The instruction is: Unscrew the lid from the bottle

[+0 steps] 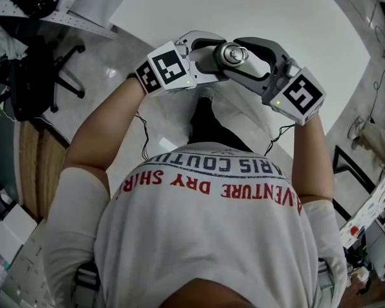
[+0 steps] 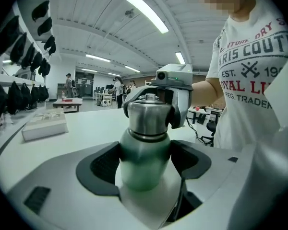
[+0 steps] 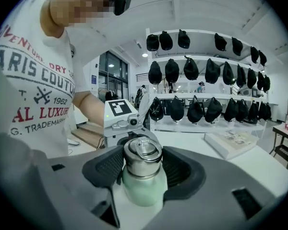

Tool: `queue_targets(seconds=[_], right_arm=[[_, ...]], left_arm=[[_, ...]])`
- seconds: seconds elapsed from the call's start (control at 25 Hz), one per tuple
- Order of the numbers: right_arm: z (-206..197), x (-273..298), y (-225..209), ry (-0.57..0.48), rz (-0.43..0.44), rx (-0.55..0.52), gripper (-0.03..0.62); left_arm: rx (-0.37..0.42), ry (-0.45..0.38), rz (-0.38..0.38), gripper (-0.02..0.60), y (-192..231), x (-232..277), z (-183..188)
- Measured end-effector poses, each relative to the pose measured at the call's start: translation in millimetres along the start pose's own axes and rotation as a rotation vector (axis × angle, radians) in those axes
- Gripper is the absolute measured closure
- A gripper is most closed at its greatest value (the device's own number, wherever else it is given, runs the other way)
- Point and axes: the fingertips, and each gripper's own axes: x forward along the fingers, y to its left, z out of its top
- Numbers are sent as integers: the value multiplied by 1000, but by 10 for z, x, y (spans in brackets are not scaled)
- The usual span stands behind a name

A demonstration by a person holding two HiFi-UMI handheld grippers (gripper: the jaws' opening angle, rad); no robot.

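A green bottle point(image 2: 143, 159) with a steel lid point(image 2: 148, 113) is held in the air in front of the person, over the edge of a white table. My left gripper point(image 2: 146, 163) is shut on the green body, with its dark pads against both sides. My right gripper point(image 3: 142, 166) comes from the opposite side and is shut on the steel lid point(image 3: 142, 156), which has a ring handle on top. In the head view the lid point(image 1: 233, 54) shows between the two grippers, the left gripper point(image 1: 212, 59) at its left and the right gripper point(image 1: 245, 61) at its right.
A large white table point(image 1: 295, 18) lies ahead and below. A flat white box point(image 2: 44, 123) rests on it, also seen as the box point(image 3: 230, 143). Shelves of black caps point(image 3: 206, 71) line the wall. An office chair point(image 1: 45, 76) stands on the floor at the left.
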Motion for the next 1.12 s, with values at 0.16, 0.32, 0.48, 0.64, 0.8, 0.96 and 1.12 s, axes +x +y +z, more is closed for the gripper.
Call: queue_targets(seconds=[0.16, 0.32, 0.48, 0.64, 0.8, 0.96, 1.12], right_arm=[[-7, 10, 15, 18, 54, -22, 339], [-14, 9, 22, 21, 71, -27, 339], [-13, 7, 16, 19, 61, -24, 339], [-18, -2, 5, 20, 29, -22, 332], [-7, -46, -13, 13, -26, -22, 320], [38, -156, -92, -39, -187, 10, 287], [50, -209, -53, -101, -297, 88, 287]], left_arm=[[9, 16, -58, 235, -12, 16, -15], [25, 39, -90, 235, -21, 20, -19], [23, 49, -93, 235, -20, 23, -19], [10, 43, -65, 235, -13, 29, -15], [-12, 29, -18, 235, -16, 32, -17], [-45, 3, 64, 235, -19, 36, -3], [-84, -25, 157, 235, -10, 30, 3]])
